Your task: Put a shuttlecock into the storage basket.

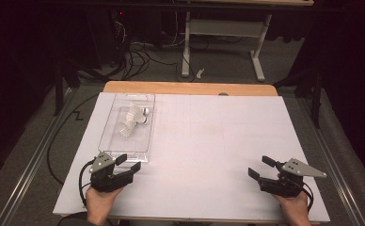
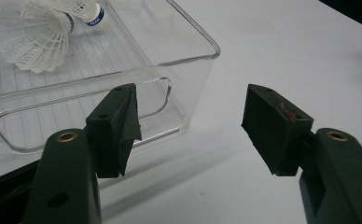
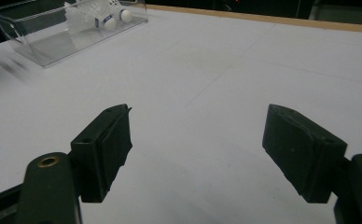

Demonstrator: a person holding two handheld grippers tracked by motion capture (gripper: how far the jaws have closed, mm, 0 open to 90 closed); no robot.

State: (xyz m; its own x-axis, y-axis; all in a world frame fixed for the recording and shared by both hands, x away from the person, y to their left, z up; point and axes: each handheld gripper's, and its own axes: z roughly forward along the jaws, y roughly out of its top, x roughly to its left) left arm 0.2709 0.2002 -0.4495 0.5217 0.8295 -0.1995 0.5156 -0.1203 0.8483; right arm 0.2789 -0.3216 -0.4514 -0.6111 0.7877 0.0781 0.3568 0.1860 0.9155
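A clear plastic tray lies on the left half of the white table, with white feathered shuttlecocks inside it. My left gripper stands open just in front of the tray's near end, nothing between its jaws. In the left gripper view the tray's near wall sits close behind the gripper, and the shuttlecocks lie further in. My right gripper is open near the front right edge. In the right gripper view, the gripper points across bare table towards the tray and shuttlecocks.
The white sheet covers the wooden table, whose far edge shows bare wood. Beyond it on the floor stand a desk frame and tangled cables. Metal rails run along both sides.
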